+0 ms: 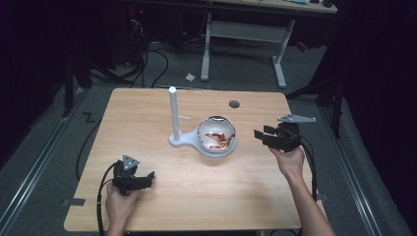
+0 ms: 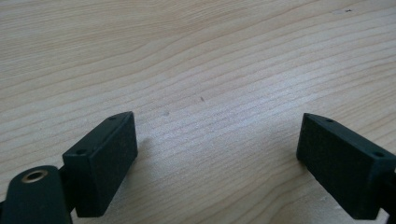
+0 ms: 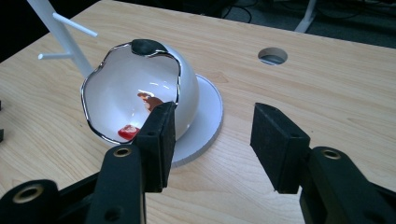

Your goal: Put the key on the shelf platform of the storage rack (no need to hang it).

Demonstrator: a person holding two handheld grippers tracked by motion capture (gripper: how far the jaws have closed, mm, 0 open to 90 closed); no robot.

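High view
Bowl: the bowl (image 1: 217, 133) sits tipped on a round white base (image 1: 215, 150) near the worktop (image 1: 162, 196) centre, mouth facing roughly 6 o'clock, with red and yellow bits inside.
Stand: a white post (image 1: 173, 113) rises at 9 o'clock of the bowl, joined to the base.
Right gripper: the right gripper (image 1: 262, 136) hangs at 3 o'clock of the bowl, near it but apart, fingers spread and aimed at it.
Left gripper: the left gripper (image 1: 146, 179) rests low at 7 o'clock, well apart from the bowl.

Left gripper view
Fingers: wide apart over bare wood, nothing between them.
Role: it looks idle for now.

Right gripper view
Fingers: apart and empty; the left finger (image 3: 156, 140) overlaps the bowl's rim in the picture, though contact cannot be told.
Contents: a red piece (image 3: 127, 132) and an orange piece (image 3: 149, 100) lie inside the bowl.
Hole: a round hole (image 3: 272, 55) lies in the worktop at 1 o'clock.

Progress
Done: the approach only, as far as I can judge.
Left: nothing is gripped yet; closing on the bowl or its contents, and any moving, remain.
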